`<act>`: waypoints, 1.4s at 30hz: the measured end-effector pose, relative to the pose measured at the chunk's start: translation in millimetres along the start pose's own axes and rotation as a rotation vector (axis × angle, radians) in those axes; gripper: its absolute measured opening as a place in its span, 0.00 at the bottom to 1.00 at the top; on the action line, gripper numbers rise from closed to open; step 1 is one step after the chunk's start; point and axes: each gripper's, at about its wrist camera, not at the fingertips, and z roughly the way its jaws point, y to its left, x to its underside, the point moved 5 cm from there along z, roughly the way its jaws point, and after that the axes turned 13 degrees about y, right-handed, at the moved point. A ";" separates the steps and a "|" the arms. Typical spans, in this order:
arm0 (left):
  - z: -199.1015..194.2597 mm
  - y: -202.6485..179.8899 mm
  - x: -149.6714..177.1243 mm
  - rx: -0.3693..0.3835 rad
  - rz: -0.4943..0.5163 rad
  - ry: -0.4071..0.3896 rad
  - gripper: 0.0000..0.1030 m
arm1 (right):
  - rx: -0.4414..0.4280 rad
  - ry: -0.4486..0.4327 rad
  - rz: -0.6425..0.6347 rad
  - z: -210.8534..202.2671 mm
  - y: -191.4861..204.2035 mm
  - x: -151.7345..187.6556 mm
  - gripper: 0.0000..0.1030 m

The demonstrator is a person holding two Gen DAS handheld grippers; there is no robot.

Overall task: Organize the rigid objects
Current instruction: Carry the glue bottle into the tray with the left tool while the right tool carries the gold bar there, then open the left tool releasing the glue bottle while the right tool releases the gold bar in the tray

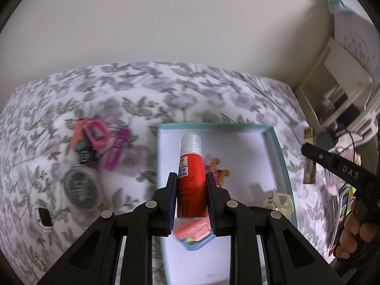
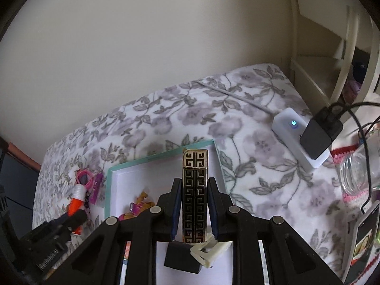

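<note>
My left gripper (image 1: 192, 185) is shut on a red tube (image 1: 192, 163) with a clear ribbed cap, held over a shallow white box with a teal rim (image 1: 281, 152). In the right wrist view, my right gripper (image 2: 195, 190) is shut on a slim black case with a gold key pattern (image 2: 195, 173), above the same box (image 2: 109, 190). Gold and pink clips (image 2: 140, 205), a cream clip (image 2: 209, 251) and a black block (image 2: 182, 257) lie in the box. The left gripper (image 2: 71, 215) with the tube shows at the lower left of that view.
On the floral bedspread left of the box lie a pink ring-shaped thing (image 1: 96, 134), a purple tube (image 1: 117, 153) and a round green tin (image 1: 83, 187). To the right are a white power strip with a black adapter (image 2: 301, 140), a glass jar (image 2: 358, 173), a phone (image 2: 363, 237) and a cream shelf (image 2: 318, 76).
</note>
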 end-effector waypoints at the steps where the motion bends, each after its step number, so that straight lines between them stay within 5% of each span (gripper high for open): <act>1: 4.5 -5.6 0.3 0.002 0.013 0.007 0.23 | 0.002 0.007 -0.002 4.0 -0.1 0.4 0.21; 11: 52.2 -35.8 23.2 -0.010 0.099 0.131 0.23 | 0.021 0.158 -0.052 68.7 11.9 18.6 0.21; 16: 51.8 -42.6 25.7 -0.041 0.132 0.114 0.23 | 0.046 0.205 -0.072 88.0 16.0 26.8 0.22; 34: 50.5 -40.6 23.0 -0.054 0.142 0.114 0.23 | 0.070 0.206 -0.092 84.5 21.3 25.5 0.25; 42: 27.3 -30.4 14.1 -0.040 0.106 0.073 0.23 | 0.070 0.101 -0.124 42.4 37.2 12.7 0.26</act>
